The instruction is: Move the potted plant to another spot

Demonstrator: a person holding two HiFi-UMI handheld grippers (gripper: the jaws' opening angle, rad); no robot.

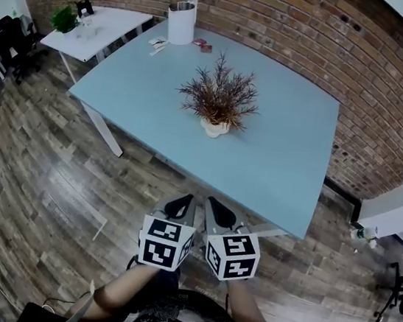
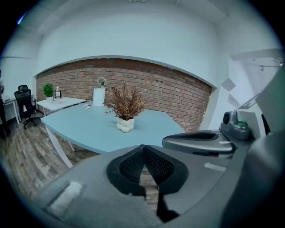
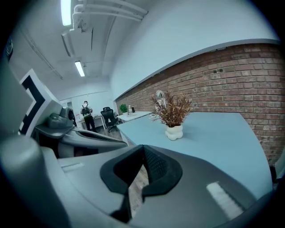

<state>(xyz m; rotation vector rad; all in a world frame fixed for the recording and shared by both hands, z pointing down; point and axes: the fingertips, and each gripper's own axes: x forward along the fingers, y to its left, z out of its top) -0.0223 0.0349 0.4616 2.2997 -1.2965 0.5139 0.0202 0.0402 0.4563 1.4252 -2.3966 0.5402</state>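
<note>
The potted plant [image 1: 219,101] has dry brown twigs in a lumpy white pot [image 1: 214,128]. It stands upright near the middle of the light blue table [image 1: 283,161]. Both grippers hover over the wooden floor, short of the table's near edge and well apart from the plant. My left gripper [image 1: 183,206] and right gripper [image 1: 214,210] are side by side, each shut with nothing held. The plant [image 2: 126,109] lies ahead in the left gripper view, beyond the closed left gripper [image 2: 143,148]. In the right gripper view the plant [image 3: 173,116] shows past the shut right gripper [image 3: 143,149].
A white cylindrical bin [image 1: 182,14] with a raised lid, some papers [image 1: 157,42] and small items [image 1: 201,43] sit at the table's far edge by the brick wall. A white desk [image 1: 93,30] with a green plant [image 1: 63,20] and black chairs [image 1: 7,36] stand far left. A person [image 3: 86,115] stands in the distance.
</note>
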